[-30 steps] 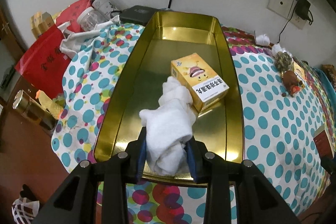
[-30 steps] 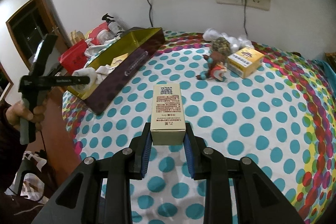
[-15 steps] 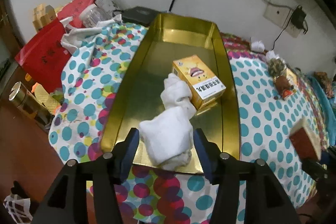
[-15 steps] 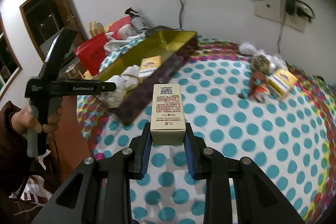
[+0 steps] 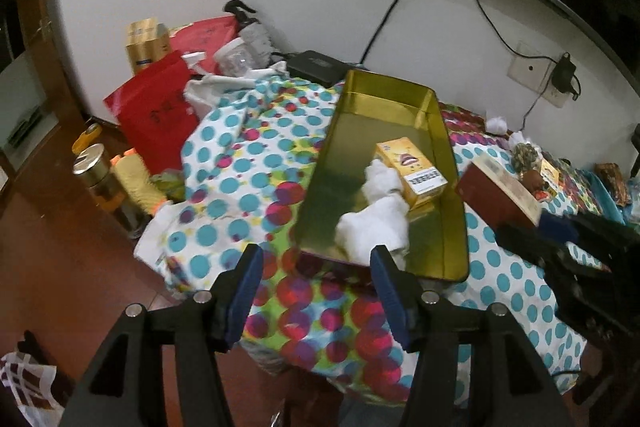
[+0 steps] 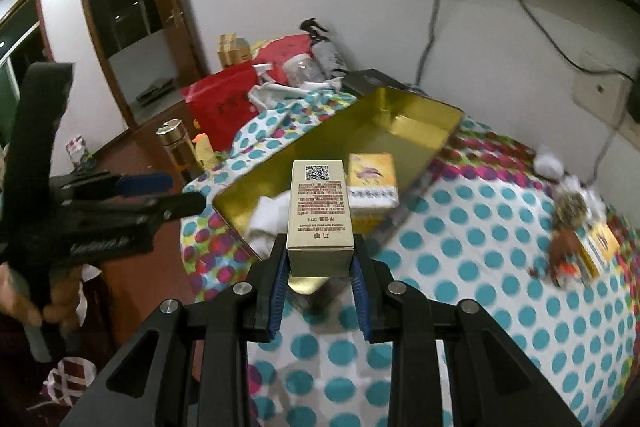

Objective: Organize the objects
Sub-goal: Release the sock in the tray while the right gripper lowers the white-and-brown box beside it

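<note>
A gold tin tray [image 5: 448,259] lies on the dotted tablecloth and holds a white cloth [image 5: 376,223] and a yellow box [image 5: 412,171]. My left gripper [image 5: 316,275] is open and empty, pulled back from the tray's near end. My right gripper [image 6: 320,263] is shut on a tall gold box [image 6: 320,211] with a QR code, held in the air over the tray's near right edge [image 6: 416,179]. The gold box also shows in the left wrist view [image 5: 500,195], beside the tray's right rim. The cloth [image 6: 268,219] and yellow box [image 6: 372,183] show behind it.
A red bag [image 5: 156,107], bottles [image 5: 248,43], a thermos [image 5: 100,183] and a gold carton [image 5: 146,43] stand left of the tray. A small figurine [image 6: 564,247], another yellow box [image 6: 600,247] and white wads [image 6: 550,163] lie on the right. Cables hang on the wall.
My left gripper let go of the white cloth, opened and drew back from the tray. My right gripper carried the gold box left, up to the tray.
</note>
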Demonstrator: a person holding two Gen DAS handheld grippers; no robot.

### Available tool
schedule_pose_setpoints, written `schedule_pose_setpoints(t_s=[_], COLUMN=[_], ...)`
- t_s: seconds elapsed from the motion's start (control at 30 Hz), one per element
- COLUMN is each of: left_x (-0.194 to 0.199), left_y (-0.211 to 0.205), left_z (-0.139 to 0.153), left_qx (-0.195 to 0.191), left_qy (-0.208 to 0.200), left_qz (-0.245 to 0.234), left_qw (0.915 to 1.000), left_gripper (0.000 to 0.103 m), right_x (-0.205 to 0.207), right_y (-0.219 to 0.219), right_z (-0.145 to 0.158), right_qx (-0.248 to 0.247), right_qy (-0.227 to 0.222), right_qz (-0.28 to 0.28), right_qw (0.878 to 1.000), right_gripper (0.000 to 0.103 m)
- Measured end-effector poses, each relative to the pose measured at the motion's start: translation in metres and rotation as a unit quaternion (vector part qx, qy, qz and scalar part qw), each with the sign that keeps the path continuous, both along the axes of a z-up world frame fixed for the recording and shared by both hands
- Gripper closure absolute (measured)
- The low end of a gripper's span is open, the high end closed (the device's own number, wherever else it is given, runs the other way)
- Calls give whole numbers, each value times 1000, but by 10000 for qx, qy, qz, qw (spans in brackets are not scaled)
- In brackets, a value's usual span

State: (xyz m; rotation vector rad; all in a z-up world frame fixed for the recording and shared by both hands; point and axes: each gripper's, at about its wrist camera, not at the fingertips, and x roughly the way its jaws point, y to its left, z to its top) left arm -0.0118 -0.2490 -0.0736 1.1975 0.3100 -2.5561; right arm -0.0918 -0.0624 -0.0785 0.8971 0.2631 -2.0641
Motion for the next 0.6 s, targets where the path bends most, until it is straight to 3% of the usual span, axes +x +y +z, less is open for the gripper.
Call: schedule_pose_setpoints(t_s=[0.23, 0.6], left_x=[26, 35], left_y=[-22, -41], left_z=[-4, -19], left_qx=[118, 263], left_qy=[4, -128], left_qz=[278, 433], left_qw=[9995, 9986], left_gripper=[46, 46], right_x=[-9, -44], right_y=[-40, -79], right_z=[-8, -38], right_qx=[290, 766], right_qy=[35, -284], right_qz=[23, -438], right_qw=[9996, 9957], right_gripper=[76, 76])
